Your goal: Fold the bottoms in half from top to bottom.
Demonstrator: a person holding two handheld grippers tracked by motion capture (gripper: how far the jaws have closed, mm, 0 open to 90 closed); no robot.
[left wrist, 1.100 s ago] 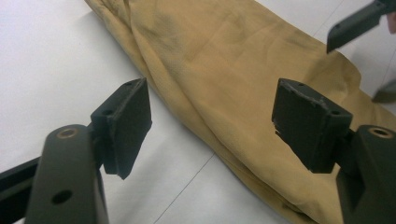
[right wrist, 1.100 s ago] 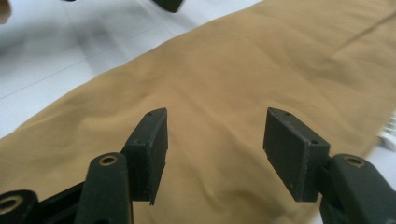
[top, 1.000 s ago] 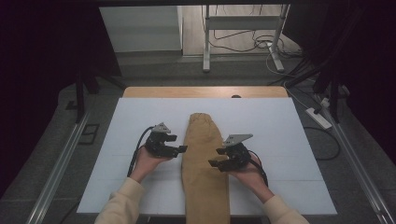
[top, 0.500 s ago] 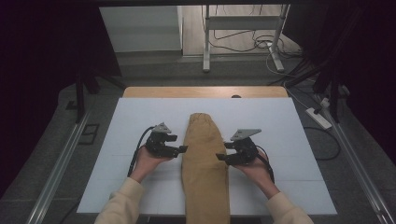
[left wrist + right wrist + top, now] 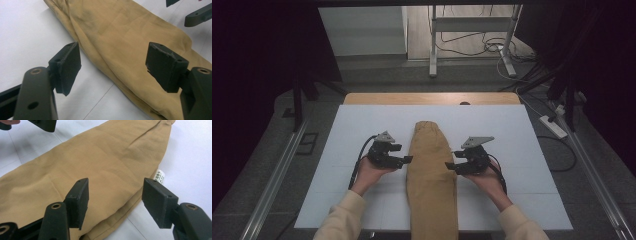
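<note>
A tan folded garment (image 5: 430, 170) lies as a long strip down the middle of the white table top (image 5: 342, 135), its near end hanging over the front edge. My left gripper (image 5: 406, 160) sits at the cloth's left edge, jaws open, nothing between the pads. In the left gripper view the garment (image 5: 125, 42) runs across just beyond the open pads (image 5: 67, 65). My right gripper (image 5: 450, 166) stands at the cloth's right edge, also open. In the right gripper view the garment (image 5: 95, 165) lies under and beyond the pads (image 5: 157, 200), with a small white care label (image 5: 159, 176) at its edge.
The white top covers a wooden table (image 5: 432, 98). Bare white surface lies on both sides of the cloth. Beyond the table stand a metal frame (image 5: 472, 40) and cables on the floor (image 5: 492, 47); a power strip (image 5: 552, 125) lies at the right.
My right gripper has shifted a little to the right, off the cloth to its right edge. The left gripper and the garment have stayed put.
</note>
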